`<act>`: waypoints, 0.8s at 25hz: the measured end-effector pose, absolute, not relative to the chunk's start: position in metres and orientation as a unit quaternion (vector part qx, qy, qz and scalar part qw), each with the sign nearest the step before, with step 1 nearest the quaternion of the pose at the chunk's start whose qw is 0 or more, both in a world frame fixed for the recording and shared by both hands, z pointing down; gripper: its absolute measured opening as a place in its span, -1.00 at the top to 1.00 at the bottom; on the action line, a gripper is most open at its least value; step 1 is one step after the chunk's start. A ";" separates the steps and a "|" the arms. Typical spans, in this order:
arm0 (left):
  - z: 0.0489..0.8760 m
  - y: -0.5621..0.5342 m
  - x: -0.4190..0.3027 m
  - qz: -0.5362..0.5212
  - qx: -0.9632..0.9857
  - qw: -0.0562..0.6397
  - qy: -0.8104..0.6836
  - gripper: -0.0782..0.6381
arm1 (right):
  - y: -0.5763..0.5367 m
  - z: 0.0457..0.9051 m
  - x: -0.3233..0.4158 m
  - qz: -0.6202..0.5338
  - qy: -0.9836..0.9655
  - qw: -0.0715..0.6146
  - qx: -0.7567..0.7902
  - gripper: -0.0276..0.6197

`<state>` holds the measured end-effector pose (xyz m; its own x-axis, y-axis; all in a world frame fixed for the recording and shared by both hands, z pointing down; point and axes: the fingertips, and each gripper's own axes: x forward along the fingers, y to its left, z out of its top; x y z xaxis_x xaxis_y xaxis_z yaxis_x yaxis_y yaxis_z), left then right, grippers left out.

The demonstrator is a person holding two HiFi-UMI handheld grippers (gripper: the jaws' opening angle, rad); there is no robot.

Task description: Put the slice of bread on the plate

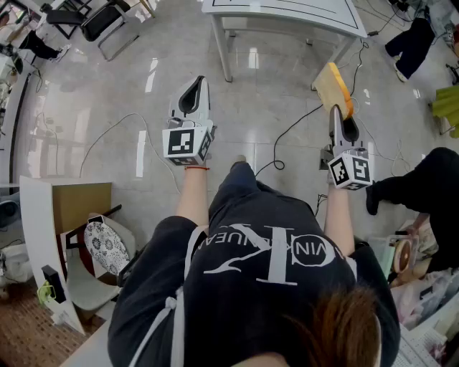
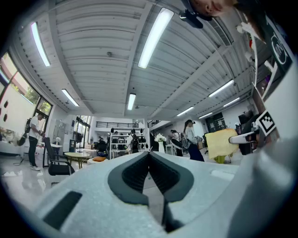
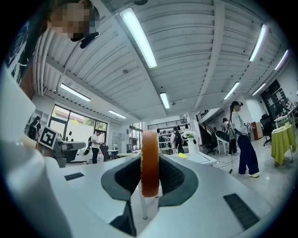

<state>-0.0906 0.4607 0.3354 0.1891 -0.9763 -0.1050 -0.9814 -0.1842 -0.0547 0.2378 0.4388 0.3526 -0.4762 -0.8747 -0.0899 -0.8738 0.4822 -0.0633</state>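
Right tool (image 1: 338,113) clamps the bread (image 1: 332,86), up in the air at my 1 o'clock. Left tool (image 2: 149,154) closed, empty. Pick looks done. I see no plate, so placing is left.

A glossy grey tiled floor (image 1: 129,107) bears a white table (image 1: 237,8), a chair (image 1: 107,25) and trailing black cables (image 1: 295,125).

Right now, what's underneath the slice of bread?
Bare tiled floor and a black cable lie below the slice of bread, which the right gripper clamps. No plate is visible; the floor directly beneath the slice is covered.
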 end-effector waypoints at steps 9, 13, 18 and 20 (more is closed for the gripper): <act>0.341 0.459 -0.091 0.028 -0.769 0.056 0.636 0.78 | 0.440 0.355 0.236 -0.002 0.860 0.055 -0.508 0.64; 0.336 0.456 -0.089 0.033 -0.769 0.057 0.635 0.78 | 0.436 0.349 0.242 -0.001 0.859 0.060 -0.509 0.64; 0.336 0.444 -0.087 0.031 -0.771 0.053 0.634 0.77 | 0.422 0.347 0.243 -0.004 0.860 0.065 -0.506 0.64; 0.342 0.432 -0.087 0.028 -0.771 0.044 0.635 0.75 | 0.413 0.353 0.243 -0.008 0.861 0.058 -0.505 0.64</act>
